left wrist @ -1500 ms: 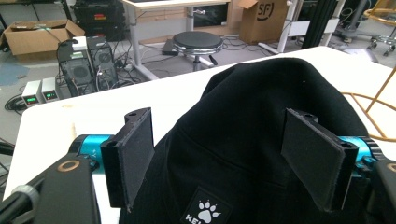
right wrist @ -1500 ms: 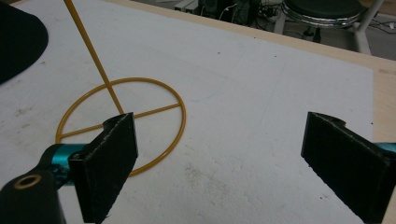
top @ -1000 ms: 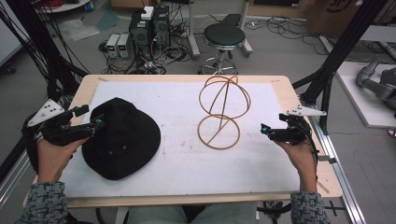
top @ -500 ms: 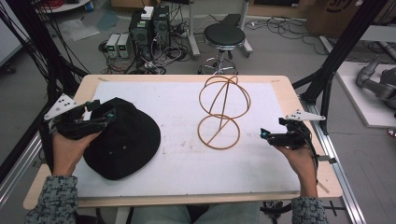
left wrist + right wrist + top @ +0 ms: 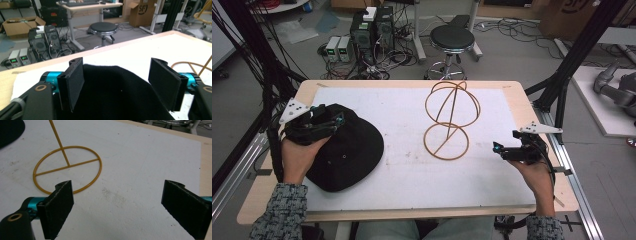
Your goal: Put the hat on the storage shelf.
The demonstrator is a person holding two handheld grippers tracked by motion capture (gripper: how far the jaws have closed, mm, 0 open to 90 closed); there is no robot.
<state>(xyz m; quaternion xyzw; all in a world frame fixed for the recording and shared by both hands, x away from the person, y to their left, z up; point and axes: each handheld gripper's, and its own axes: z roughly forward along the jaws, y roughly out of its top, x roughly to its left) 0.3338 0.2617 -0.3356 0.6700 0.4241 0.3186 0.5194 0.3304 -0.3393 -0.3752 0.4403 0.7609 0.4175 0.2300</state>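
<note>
Now the left gripper (image 5: 116, 87) straddles the black cap's (image 5: 349, 152) raised edge at the desk's (image 5: 512, 90) nine o'clock, fingers just narrowing, not yet pinching (fabric between them); right gripper (image 5: 125, 207) hovers released near the gold wire stand (image 5: 451, 120).

Left gripper (image 5: 334, 120) fingers (image 5: 72, 87) apart, just been closing, right gripper (image 5: 498, 148) fingers (image 5: 58, 206) spread wide, level

Grey floor (image 5: 522, 55), black round stool (image 5: 452, 37), PC towers (image 5: 373, 27) w/ cables; cardboard boxes (image 5: 15, 25), desk (image 5: 92, 6)
</note>
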